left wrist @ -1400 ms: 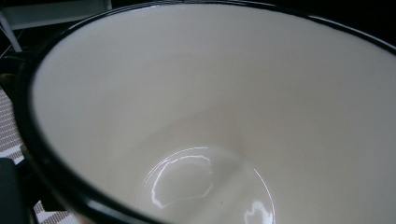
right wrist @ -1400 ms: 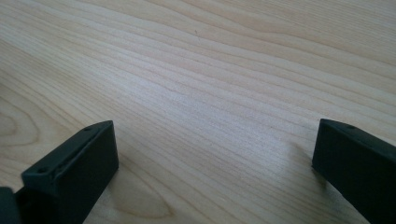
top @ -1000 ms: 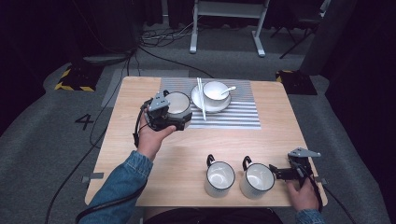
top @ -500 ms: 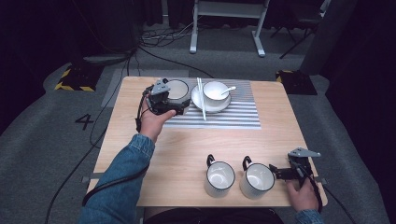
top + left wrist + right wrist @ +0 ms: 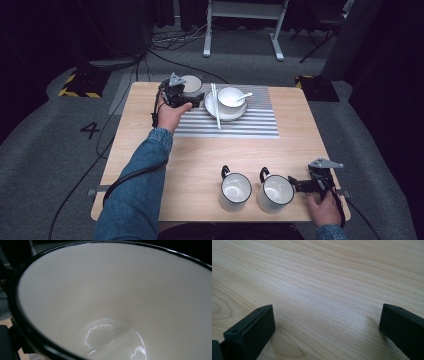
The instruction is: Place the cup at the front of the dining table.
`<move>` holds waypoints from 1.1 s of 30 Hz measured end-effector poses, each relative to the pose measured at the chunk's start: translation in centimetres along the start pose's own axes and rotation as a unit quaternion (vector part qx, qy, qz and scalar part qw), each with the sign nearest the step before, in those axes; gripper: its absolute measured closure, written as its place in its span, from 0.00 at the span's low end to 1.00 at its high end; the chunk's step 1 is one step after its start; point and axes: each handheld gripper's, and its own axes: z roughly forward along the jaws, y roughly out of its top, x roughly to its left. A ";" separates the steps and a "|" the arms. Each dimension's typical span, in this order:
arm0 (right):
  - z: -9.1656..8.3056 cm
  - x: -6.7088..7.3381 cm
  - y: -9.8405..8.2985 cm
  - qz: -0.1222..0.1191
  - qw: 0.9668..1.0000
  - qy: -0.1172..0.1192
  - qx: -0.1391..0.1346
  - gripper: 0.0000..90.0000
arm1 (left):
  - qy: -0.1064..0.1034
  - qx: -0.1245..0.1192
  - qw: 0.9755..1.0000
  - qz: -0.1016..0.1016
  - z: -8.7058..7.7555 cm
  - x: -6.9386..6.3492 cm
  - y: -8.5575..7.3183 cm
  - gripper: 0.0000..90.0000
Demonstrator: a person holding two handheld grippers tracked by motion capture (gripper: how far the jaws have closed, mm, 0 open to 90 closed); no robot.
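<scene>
My left gripper (image 5: 183, 93) is shut on a white cup with a black rim (image 5: 192, 83), at the far left corner of the striped mat (image 5: 250, 126). In the left gripper view the cup's glossy inside (image 5: 120, 302) is very close, and the jaws are hidden behind it. Whether the cup rests on the table I cannot tell. My right gripper (image 5: 296, 185) lies low at the table's near right edge, just right of a white mug (image 5: 275, 193). Its jaws stand wide open over bare wood (image 5: 327, 320), with nothing between them.
On the mat a white plate (image 5: 210, 105) carries a bowl (image 5: 230, 96) with a spoon (image 5: 245, 94), and chopsticks (image 5: 216, 106) lie across the plate. A second white mug (image 5: 235, 191) stands left of the first. Cables trail off the table's left side.
The left hand has carried the cup away from the person, toward the far left corner of the mat. The right gripper has stayed where it was.
</scene>
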 end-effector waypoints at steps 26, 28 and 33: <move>0.0 0.0 0.0 -0.002 1.000 -0.001 0.000 0.01 | 0.030 0.055 0.997 -0.038 4.9 1.9 -5.6 0.03; 0.0 0.0 0.0 -0.002 1.000 -0.001 -0.001 0.01 | 0.027 0.061 0.997 -0.034 5.1 1.7 -5.9 0.03; 0.0 0.0 0.0 -0.002 1.000 -0.001 -0.001 0.01 | 0.012 0.071 0.997 -0.033 5.4 1.6 -6.3 0.03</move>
